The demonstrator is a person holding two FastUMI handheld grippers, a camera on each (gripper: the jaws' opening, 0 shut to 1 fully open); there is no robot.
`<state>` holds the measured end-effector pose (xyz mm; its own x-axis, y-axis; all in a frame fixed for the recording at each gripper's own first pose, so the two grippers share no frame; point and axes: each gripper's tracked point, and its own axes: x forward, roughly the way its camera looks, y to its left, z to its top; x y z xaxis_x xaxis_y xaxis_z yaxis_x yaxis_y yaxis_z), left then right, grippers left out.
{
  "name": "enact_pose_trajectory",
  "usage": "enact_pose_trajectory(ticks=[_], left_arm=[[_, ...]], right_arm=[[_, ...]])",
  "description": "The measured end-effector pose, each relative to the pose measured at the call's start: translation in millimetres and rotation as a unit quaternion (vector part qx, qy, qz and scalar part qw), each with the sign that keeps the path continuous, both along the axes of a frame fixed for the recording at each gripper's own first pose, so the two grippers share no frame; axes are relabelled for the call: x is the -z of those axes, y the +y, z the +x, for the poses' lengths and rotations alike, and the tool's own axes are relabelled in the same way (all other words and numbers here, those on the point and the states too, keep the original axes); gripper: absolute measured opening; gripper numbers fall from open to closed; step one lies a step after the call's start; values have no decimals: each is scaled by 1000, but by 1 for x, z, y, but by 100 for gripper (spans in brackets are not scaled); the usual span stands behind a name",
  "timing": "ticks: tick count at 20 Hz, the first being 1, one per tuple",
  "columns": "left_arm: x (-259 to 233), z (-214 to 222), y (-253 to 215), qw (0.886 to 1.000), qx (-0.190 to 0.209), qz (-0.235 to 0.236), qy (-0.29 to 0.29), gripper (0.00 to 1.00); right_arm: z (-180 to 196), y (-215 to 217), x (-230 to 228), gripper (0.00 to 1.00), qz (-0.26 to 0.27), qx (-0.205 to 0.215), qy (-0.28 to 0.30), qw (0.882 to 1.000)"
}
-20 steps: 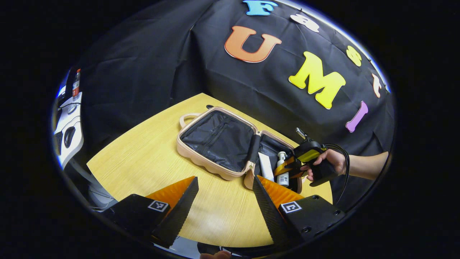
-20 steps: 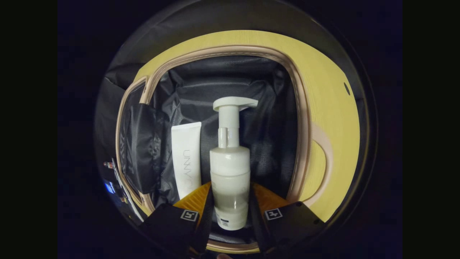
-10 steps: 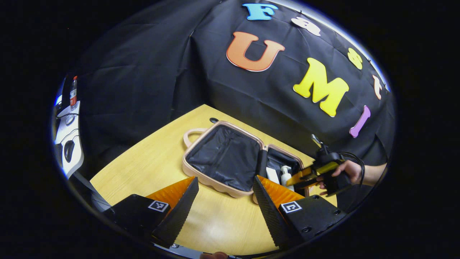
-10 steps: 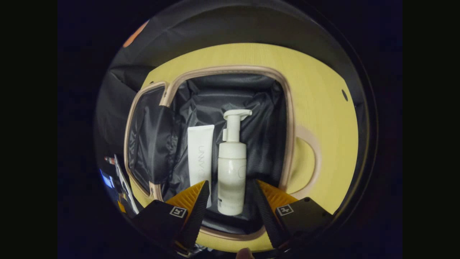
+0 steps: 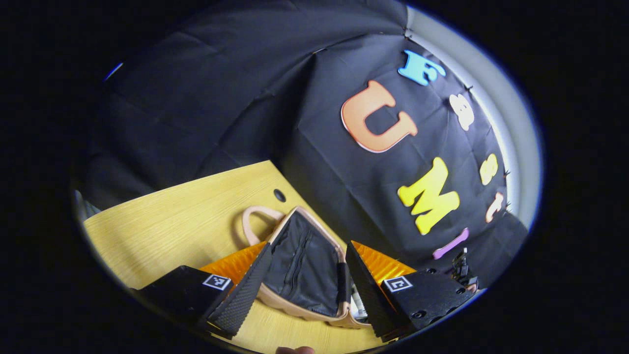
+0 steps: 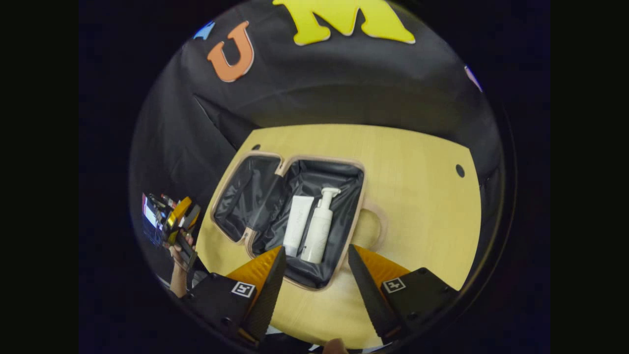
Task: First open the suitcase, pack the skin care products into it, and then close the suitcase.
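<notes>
While both tools gape empty, the suitcase lies open, bare table around its rim.

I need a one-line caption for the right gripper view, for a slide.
Open right gripper above the open beige suitcase, with a white tube and white pump bottle inside.

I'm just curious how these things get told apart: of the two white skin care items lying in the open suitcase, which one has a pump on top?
The pump bottle, right of the flat tube, which has no pump.
</notes>
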<state>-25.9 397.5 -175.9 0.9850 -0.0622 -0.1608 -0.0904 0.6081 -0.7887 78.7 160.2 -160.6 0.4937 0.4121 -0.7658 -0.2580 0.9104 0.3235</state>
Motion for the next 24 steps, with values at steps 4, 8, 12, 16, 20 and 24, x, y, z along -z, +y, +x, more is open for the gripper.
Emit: enact_pose_trajectory(ticks=[4, 8, 12, 16, 20, 24], left_arm=[[53, 39, 33, 999, -3, -36, 37, 96], [94, 62, 35, 994, 12, -72, 86, 96], [109, 80, 43, 990, -2, -92, 109, 91], [122, 93, 30, 986, 7, -72, 151, 81], [122, 102, 27, 983, 10, -50, 178, 22], [102, 104, 42, 983, -17, -17, 180, 0]], right_arm=[[-28, -14, -16, 76, 23, 21, -10, 999], [-48, -27, -20, 76, 16, 26, -29, 999], [-56, -31, -26, 76, 30, 42, -34, 998], [-59, -37, -28, 76, 36, 59, -41, 997], [-71, -39, -33, 76, 65, 92, -38, 993], [-69, -71, -41, 76, 11, 136, -107, 985]])
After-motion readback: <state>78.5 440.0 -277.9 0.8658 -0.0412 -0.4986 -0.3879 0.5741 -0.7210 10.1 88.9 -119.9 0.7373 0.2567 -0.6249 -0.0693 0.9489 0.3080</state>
